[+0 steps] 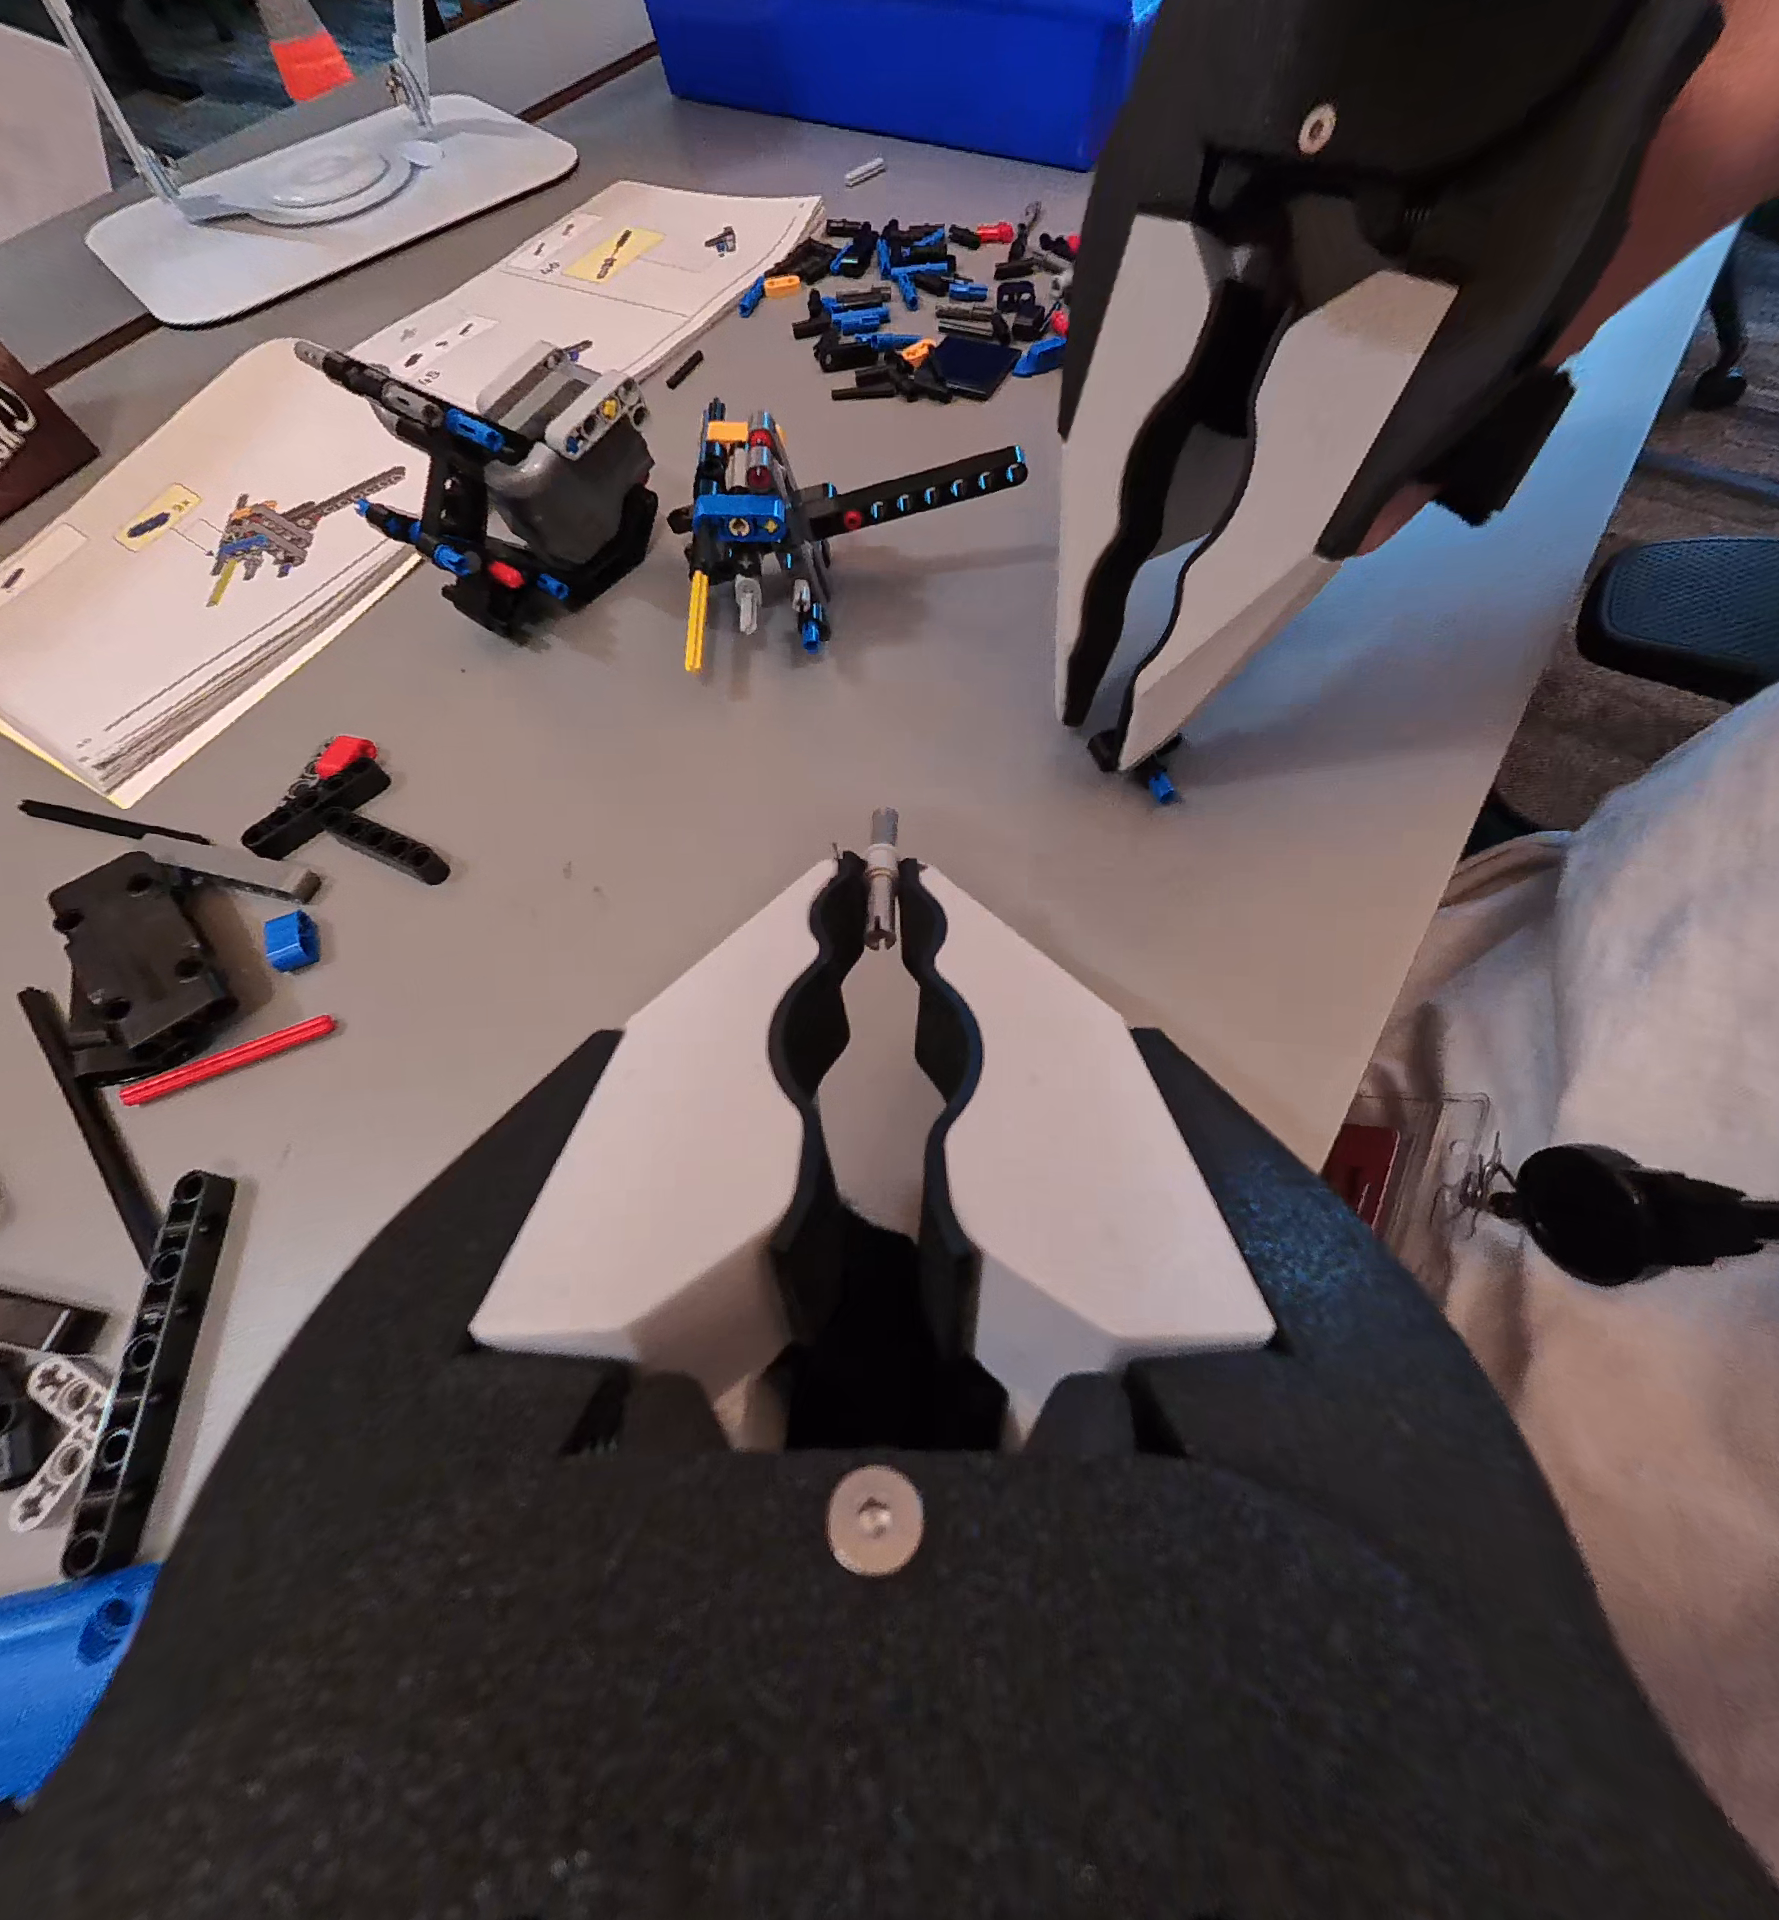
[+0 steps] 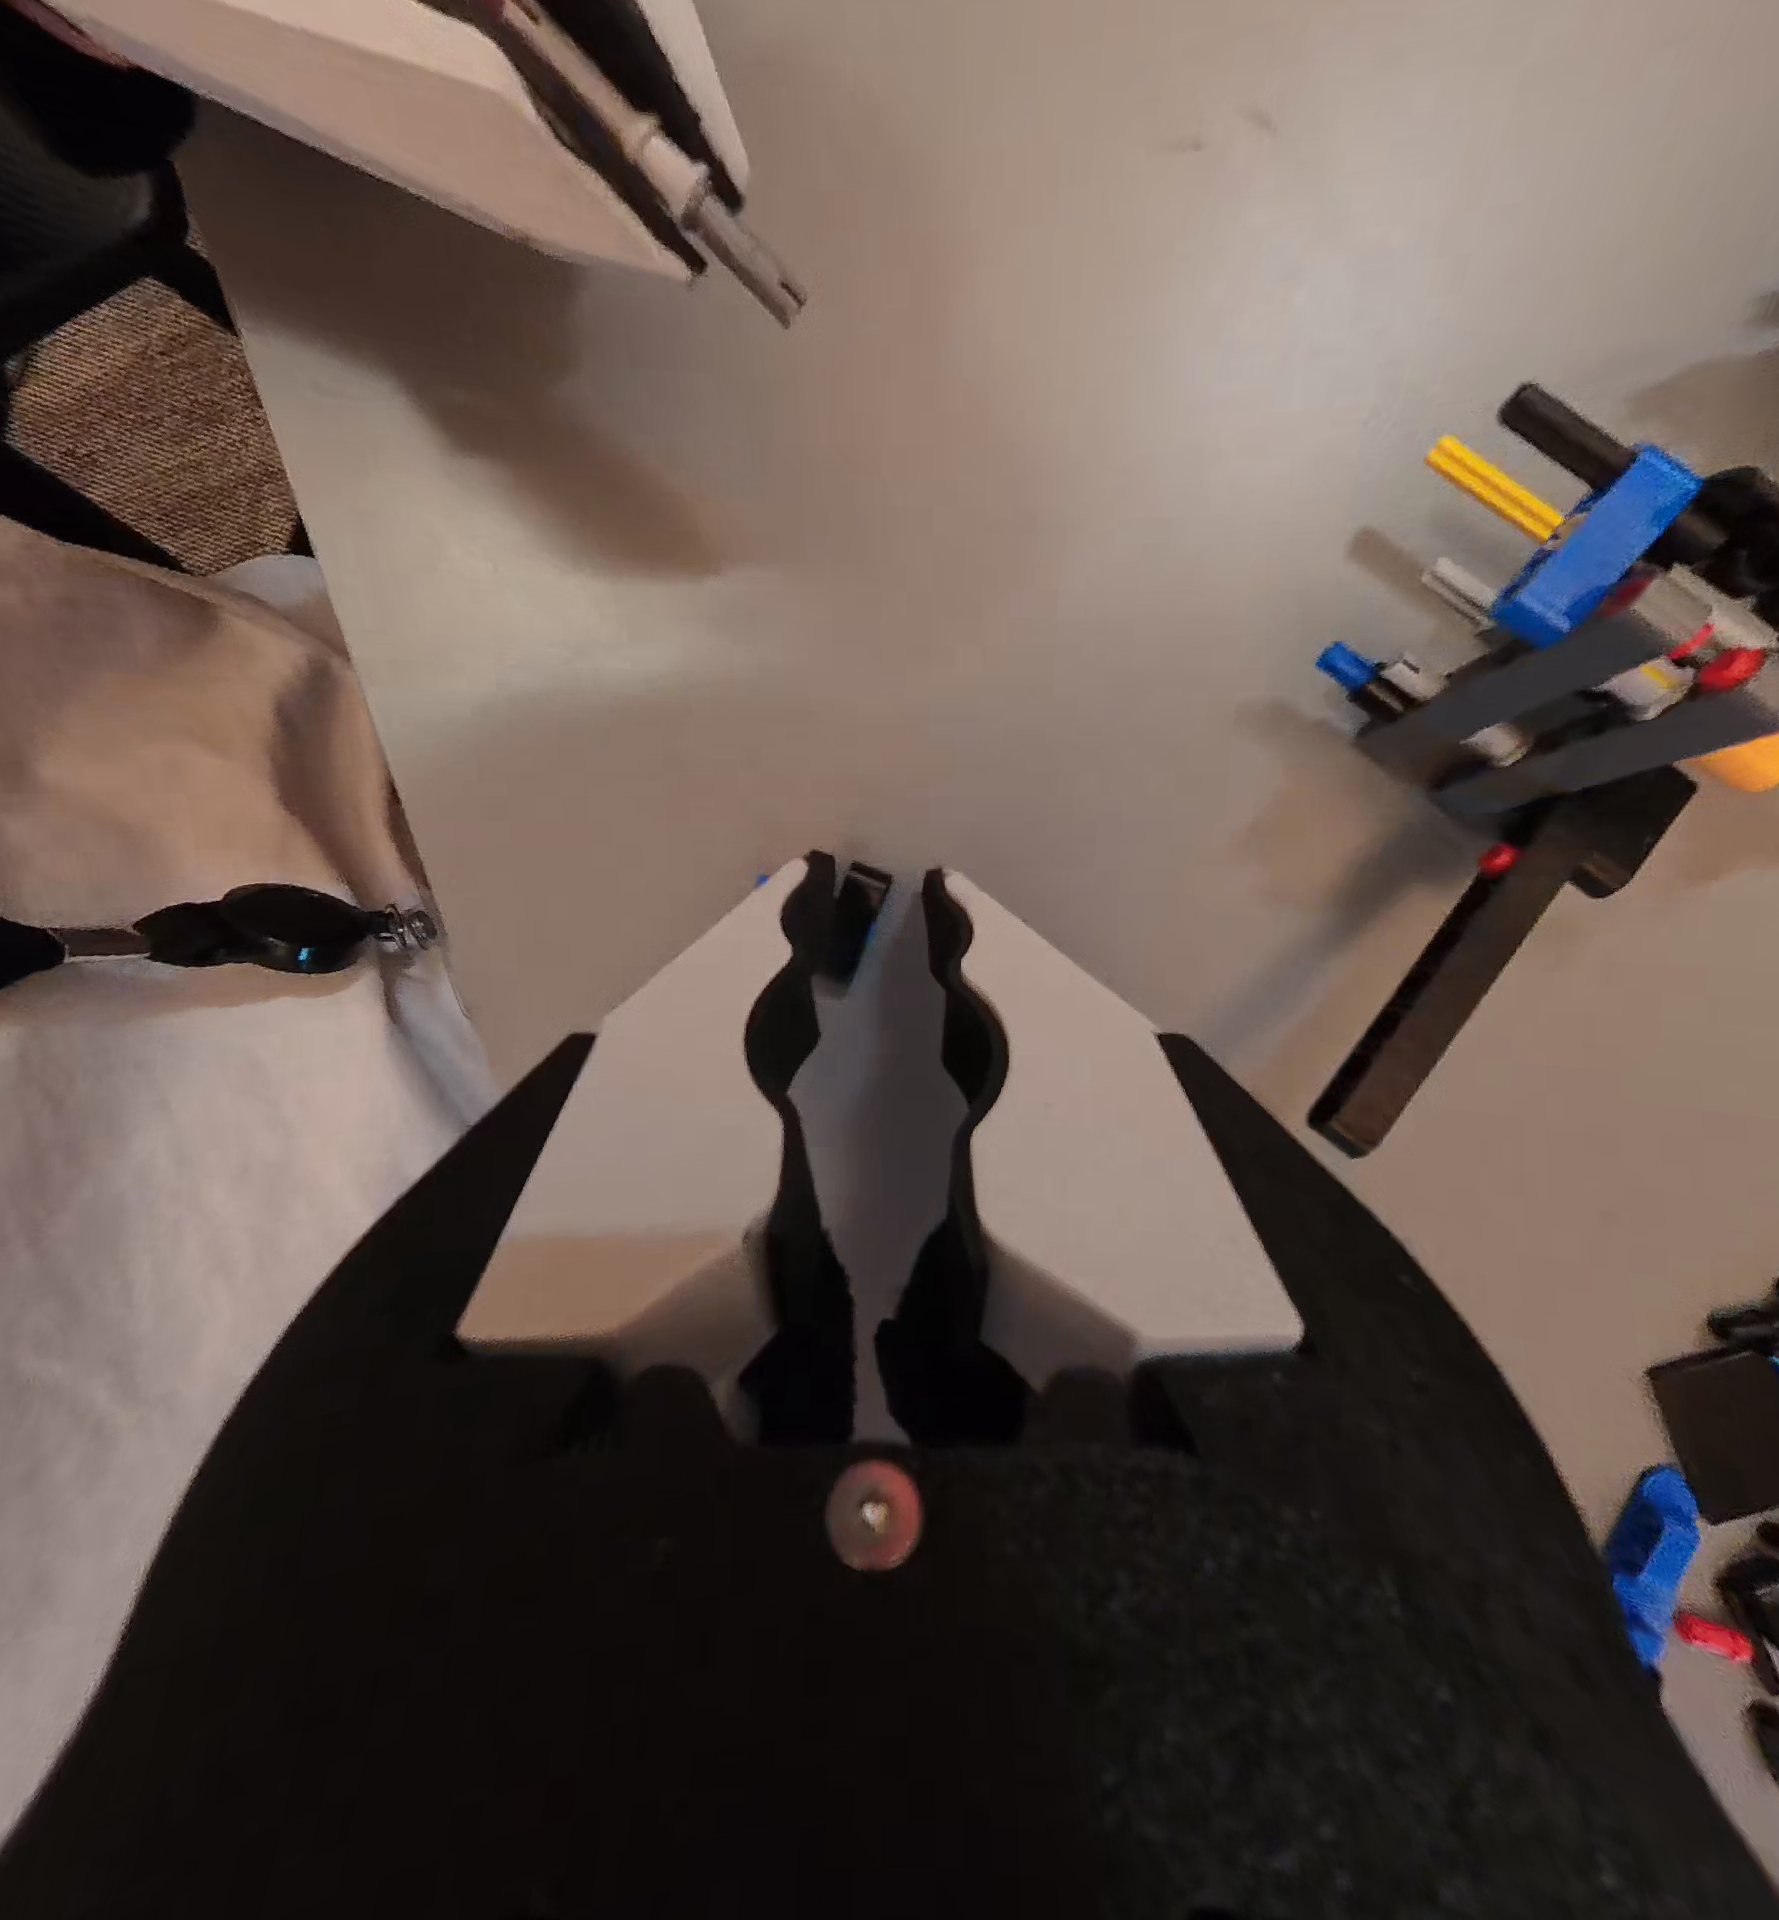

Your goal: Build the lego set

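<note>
My left gripper (image 1: 880, 878) is shut on a short grey axle pin (image 1: 882, 883) that sticks out past its tips, low over the grey table (image 1: 864, 675). My right gripper (image 1: 1124, 743) points down at the table near its right edge. It is shut on a small black and blue piece (image 1: 1160, 777), seen in the right wrist view (image 2: 856, 920) between its tips (image 2: 869, 883). The left gripper with the pin (image 2: 729, 244) shows there at upper left. A blue and black sub-assembly with a long black beam (image 1: 791, 509) (image 2: 1643, 665) and a black and grey motor assembly (image 1: 532, 488) stand on the table.
An open instruction booklet (image 1: 241, 540) lies at left, a pile of small parts (image 1: 926, 301) and a blue bin (image 1: 895, 73) at the back. Loose black beams (image 1: 345, 821), a black housing (image 1: 147, 966) and a red axle (image 1: 225, 1060) lie at left. A person's shirt (image 1: 1643, 1039) is beyond the right edge. Left tips to right tips: about 9 cm. To reach the black housing (image 1: 147, 966) in a straight line is about 15 cm for my left fingers, about 25 cm for my right.
</note>
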The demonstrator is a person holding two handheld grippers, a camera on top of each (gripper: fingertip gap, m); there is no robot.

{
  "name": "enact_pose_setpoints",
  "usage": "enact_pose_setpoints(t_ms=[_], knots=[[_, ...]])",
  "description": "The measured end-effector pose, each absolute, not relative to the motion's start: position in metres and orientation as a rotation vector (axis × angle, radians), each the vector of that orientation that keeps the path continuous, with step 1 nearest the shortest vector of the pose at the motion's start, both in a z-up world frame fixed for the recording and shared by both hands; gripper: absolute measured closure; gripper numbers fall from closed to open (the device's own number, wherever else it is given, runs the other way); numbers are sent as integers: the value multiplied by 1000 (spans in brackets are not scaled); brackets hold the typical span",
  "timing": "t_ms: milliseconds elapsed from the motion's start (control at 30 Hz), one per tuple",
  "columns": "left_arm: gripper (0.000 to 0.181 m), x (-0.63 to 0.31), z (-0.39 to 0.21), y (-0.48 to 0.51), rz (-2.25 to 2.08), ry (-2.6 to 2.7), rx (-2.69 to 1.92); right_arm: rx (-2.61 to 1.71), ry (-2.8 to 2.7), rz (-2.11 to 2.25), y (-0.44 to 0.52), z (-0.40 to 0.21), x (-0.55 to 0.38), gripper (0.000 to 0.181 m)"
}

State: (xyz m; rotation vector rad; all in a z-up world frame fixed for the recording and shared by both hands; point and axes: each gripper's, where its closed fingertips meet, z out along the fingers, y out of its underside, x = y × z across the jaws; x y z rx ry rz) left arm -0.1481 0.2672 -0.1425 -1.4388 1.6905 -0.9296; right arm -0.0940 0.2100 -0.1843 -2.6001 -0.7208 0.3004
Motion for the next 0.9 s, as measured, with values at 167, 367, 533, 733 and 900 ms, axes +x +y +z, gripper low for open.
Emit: enact_pose_setpoints(t_ms=[167, 367, 533, 733, 900], knots=[[176, -148, -144, 262, -944, 1708, -1425, -2627, -746, 136, 207, -188, -90, 166], [176, -145, -144, 257, -953, 1711, -1411, -2570, -799, 58, 209, -186, -93, 175], [177, -139, -132, 264, -1024, 1584, -1420, -2145, -446, 323, 258, -121, -103, 175], [177, -129, -107, 274, -1190, 1373, -1444, -1731, -101, 406, 289, -85, -99, 175], [177, -122, -101, 284, -1201, 1265, -1473, -1729, 46, 484, 297, -93, -101, 175]])
